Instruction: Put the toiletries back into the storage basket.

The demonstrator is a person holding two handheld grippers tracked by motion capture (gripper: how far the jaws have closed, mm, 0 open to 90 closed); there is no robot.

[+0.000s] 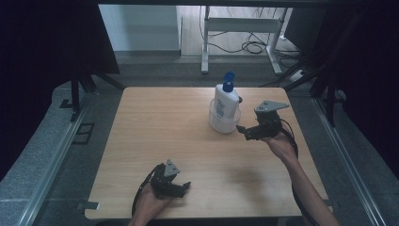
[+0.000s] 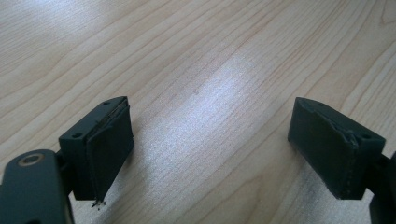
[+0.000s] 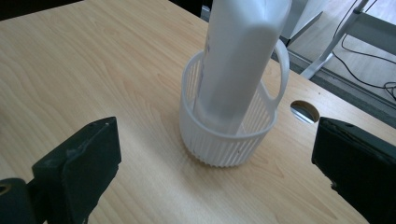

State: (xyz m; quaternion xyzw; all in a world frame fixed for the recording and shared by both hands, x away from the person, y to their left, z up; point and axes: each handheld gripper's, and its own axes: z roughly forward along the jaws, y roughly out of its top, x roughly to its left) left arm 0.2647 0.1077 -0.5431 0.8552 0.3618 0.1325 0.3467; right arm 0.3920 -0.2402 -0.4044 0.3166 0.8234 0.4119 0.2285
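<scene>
Grey floor (image 1: pixel 155 70), white metal frame (image 1: pixel 240 26) — tangled black cables (image 1: pixel 254 46) beyond.

White bottle (image 1: pixel 225 101) with blue pump, white ribbed basket (image 3: pixel 224 140), pale wood-grain table (image 1: pixel 164 127), black hand-held gripper (image 2: pixel 210 149) pads

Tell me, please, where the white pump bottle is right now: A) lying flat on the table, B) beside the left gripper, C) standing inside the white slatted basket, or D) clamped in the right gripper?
C: the pump bottle stands upright inside the basket, with the right gripper open just short of it.
</scene>
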